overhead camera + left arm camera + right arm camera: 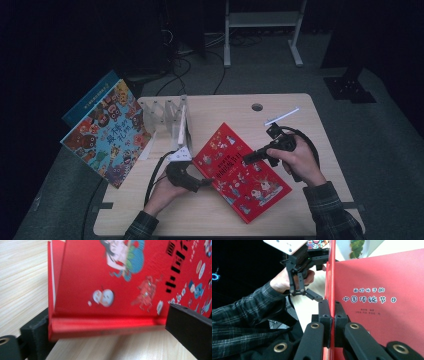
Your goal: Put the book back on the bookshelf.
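The red book (241,172) lies near the middle of the table (300,125), long axis running from 11 to 5 o'clock in the high view, cover up. Both grippers are on it from opposite sides, which reads as a two-handed lift.

The right gripper (252,158) comes in from 3 o'clock and its jaws are closed tight on the front cover alone — in the right gripper view the thin red board stands edge-on between the two pads (323,315), pinched with no gap. Holding only the cover suggests it is being peeled up, or used as a handle to tip the book upright.

The left gripper (207,183) reaches in from 9 o'clock at the book's lower left edge. In the left gripper view its jaws stand wide, one at each end of the spine's width, and the book (120,290) tilts up between them; I cannot tell for sure whether the pads press on it or merely flank it. The wide stance likely steadies the spine so the book does not slide while the other side is raised.

At 10 o'clock from the book stands a clear rack (167,117), and at the table's left edge a picture book (107,132) leans propped — probably the red book is bound for that rack.
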Available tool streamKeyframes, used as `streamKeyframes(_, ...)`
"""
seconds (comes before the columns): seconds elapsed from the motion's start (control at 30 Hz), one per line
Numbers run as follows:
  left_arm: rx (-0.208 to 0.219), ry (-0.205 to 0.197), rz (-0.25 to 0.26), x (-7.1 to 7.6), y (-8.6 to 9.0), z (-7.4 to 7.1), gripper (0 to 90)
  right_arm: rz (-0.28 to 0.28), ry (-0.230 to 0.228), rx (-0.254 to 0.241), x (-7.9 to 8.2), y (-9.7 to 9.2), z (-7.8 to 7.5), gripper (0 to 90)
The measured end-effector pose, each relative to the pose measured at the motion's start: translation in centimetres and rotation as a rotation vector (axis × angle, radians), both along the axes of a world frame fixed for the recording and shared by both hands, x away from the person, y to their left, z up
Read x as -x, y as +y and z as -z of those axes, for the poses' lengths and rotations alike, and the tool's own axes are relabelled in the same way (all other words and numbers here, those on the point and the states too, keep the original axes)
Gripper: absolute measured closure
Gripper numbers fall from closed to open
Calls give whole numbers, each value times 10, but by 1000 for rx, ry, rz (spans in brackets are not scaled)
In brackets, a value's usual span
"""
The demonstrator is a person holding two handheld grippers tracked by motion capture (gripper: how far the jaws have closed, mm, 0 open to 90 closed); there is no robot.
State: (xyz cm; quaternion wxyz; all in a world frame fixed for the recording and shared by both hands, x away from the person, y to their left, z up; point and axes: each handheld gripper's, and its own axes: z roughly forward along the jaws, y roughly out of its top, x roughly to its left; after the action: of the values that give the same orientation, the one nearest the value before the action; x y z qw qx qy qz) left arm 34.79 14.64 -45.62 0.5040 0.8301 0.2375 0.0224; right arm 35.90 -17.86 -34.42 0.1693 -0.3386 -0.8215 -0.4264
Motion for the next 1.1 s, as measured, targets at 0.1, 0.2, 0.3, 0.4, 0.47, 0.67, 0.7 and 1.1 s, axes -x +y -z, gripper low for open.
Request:
streamKeyframes(0.1,49,29,5,-1,1,-3,48,-4,-16,-20,4,0,-2,875)
streamKeyframes(0.2,121,48,9,-2,8,-8,116,-8,-40,-44,7,-3,-5,873)
streamKeyframes(0.3,182,40,19,0,12,-15,212,-10,-65,-85,11,-8,-5,873)
streamKeyframes(0.4,165,3,20,3,12,-22,275,-10,-109,-115,16,-12,-3,873)
streamKeyframes(0.47,174,-6,26,4,14,-25,299,-19,-141,-136,19,-15,0,873)
streamKeyframes(0.67,206,-31,41,6,21,-30,433,-35,-240,-191,28,-21,16,872)
streamKeyframes(0.7,223,-27,53,6,22,-31,446,-38,-253,-200,29,-21,19,872)
streamKeyframes(1.1,354,-71,152,8,33,-66,663,-90,-298,-321,32,-29,41,858)
